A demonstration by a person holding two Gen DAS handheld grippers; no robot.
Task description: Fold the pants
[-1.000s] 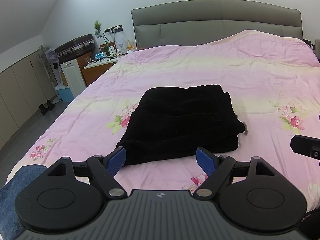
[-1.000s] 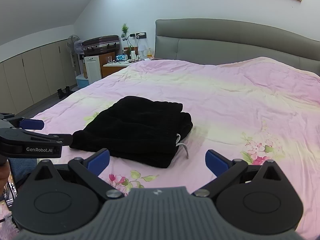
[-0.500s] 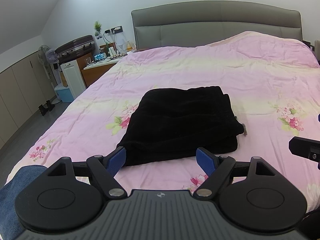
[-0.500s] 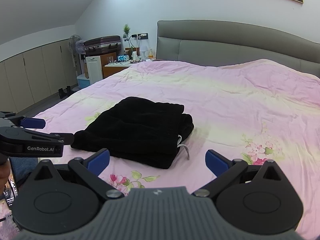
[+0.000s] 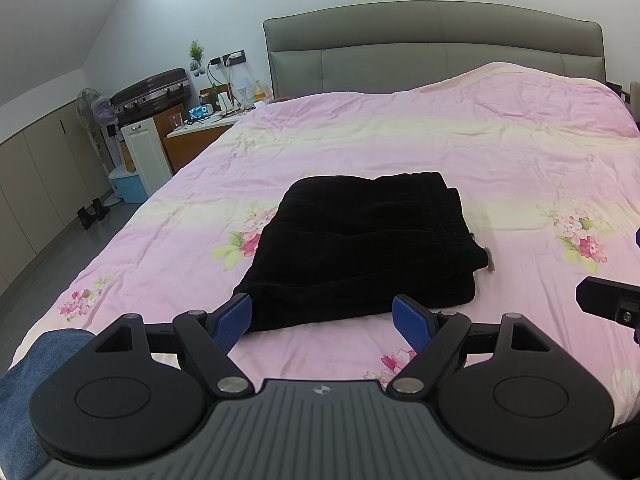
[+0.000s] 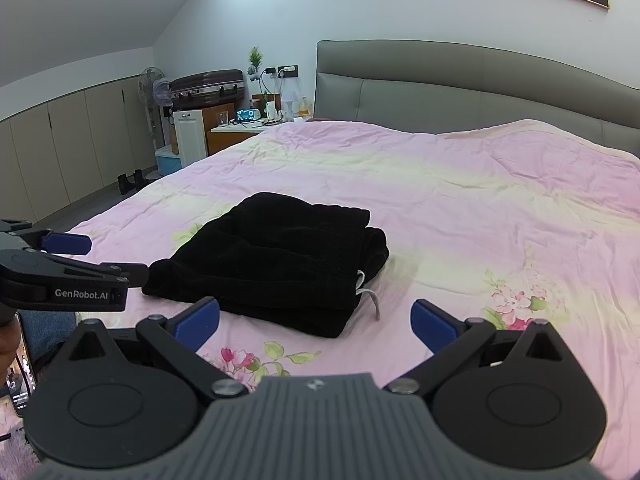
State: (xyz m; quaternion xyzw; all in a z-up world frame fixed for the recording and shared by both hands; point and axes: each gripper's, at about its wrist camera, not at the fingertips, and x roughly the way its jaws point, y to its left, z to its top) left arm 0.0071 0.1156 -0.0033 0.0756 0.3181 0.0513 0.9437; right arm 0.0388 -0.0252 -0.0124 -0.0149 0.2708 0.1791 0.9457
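Pants: we see the black pants (image 5: pixel 360 244) lying in a compact, layered stack on the pink flowered bedspread (image 5: pixel 440 148), in the near half of the bed, and nothing touches them.
Drawstring: a pale cord end (image 6: pixel 370 294) pokes out of the stack's right side onto the cover.
Left gripper: we hold the left gripper (image 5: pixel 326 318) just short of the stack's near edge, its blue fingers (image 5: pixel 234 318) spread wide and holding nothing; one finger looks close to the near-left corner of the cloth, but we cannot tell if it touches.
Right gripper: our right gripper (image 6: pixel 316 320) hangs off the stack's near-right corner, its fingers (image 6: pixel 434 320) also wide apart and empty.
Done: judging by the neat layers and squared edges, we think the folding itself is finished.
Left: at most we would tuck in the loose cord and press the top flat, then draw both grippers away.
Surroundings: a grey headboard (image 5: pixel 436 48) stands at the far end, a nightstand (image 6: pixel 240 136) to the left of it.
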